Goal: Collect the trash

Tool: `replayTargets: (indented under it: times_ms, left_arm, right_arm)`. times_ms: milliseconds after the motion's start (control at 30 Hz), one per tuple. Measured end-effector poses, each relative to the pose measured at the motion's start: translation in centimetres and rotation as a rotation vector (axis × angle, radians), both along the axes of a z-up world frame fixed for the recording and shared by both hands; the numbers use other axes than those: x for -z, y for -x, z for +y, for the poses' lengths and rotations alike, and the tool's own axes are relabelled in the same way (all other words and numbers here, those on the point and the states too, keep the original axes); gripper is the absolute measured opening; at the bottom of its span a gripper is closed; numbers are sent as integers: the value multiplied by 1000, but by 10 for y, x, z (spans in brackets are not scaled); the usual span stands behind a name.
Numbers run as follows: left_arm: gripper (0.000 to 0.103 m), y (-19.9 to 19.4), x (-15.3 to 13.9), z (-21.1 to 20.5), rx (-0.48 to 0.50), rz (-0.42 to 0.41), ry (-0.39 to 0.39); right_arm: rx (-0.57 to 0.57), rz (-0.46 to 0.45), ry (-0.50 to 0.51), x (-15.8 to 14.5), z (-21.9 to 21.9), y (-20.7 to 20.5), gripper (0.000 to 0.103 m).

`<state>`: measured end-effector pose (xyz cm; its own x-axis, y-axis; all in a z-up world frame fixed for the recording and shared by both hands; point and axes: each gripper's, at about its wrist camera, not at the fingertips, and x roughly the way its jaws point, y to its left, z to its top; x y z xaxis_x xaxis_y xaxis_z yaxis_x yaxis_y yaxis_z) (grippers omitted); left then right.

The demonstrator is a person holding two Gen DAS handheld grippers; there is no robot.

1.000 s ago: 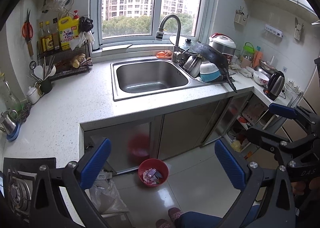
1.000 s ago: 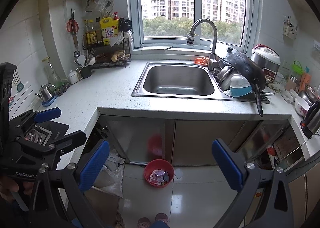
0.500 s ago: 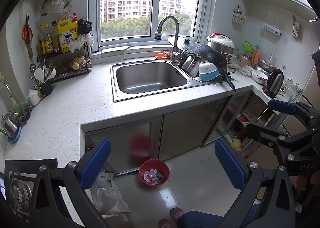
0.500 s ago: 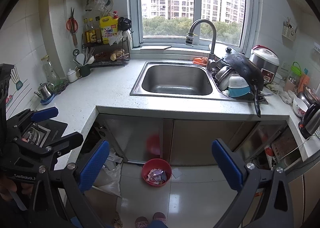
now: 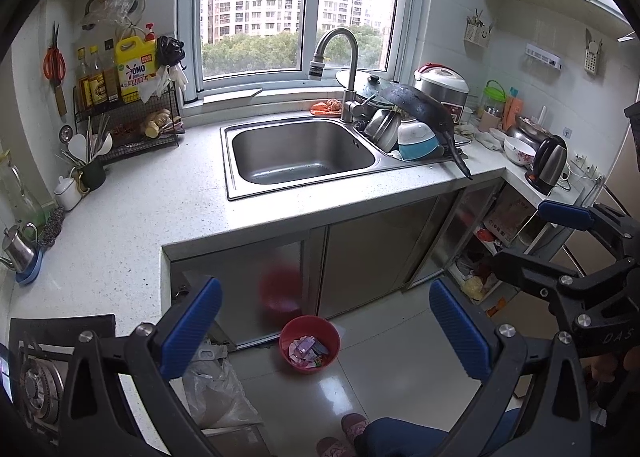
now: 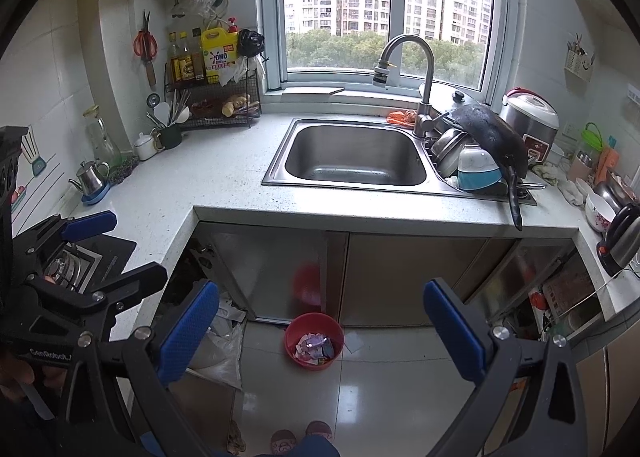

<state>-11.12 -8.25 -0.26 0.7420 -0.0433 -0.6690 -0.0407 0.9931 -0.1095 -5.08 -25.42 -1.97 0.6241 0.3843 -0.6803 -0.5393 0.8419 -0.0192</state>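
Observation:
A red bin [image 5: 310, 369] [image 6: 314, 364] stands on the tiled floor in front of the steel cabinet doors under the sink. Paper and wrapper trash [image 5: 306, 349] [image 6: 314, 347] lies inside it. My left gripper [image 5: 326, 331] hangs open and empty high above the floor, with the bin between its blue pads in the left wrist view. My right gripper [image 6: 322, 333] is also open and empty and frames the same bin. Each gripper shows at the edge of the other's view: the right gripper [image 5: 532, 237], the left gripper [image 6: 120, 249].
A white counter [image 5: 132, 225] wraps around a steel sink [image 5: 300, 153], with stacked dishes and a black pan [image 5: 420, 109] to its right. A kettle [image 5: 550, 165] sits far right and a gas stove [image 5: 40, 377] near left. A plastic bag [image 5: 218, 397] and a person's slippered feet [image 6: 300, 435] are on the floor.
Both grippers stay open and empty. The views have drifted only slightly; the bin and counter keep their places.

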Motion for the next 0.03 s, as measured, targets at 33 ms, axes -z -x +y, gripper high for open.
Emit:
replayTargets:
  times_ms: [33]
  left_arm:
    - [103, 0, 0, 0, 3, 2, 2]
  right_arm:
    - [2, 1, 1, 0, 0, 0, 102]
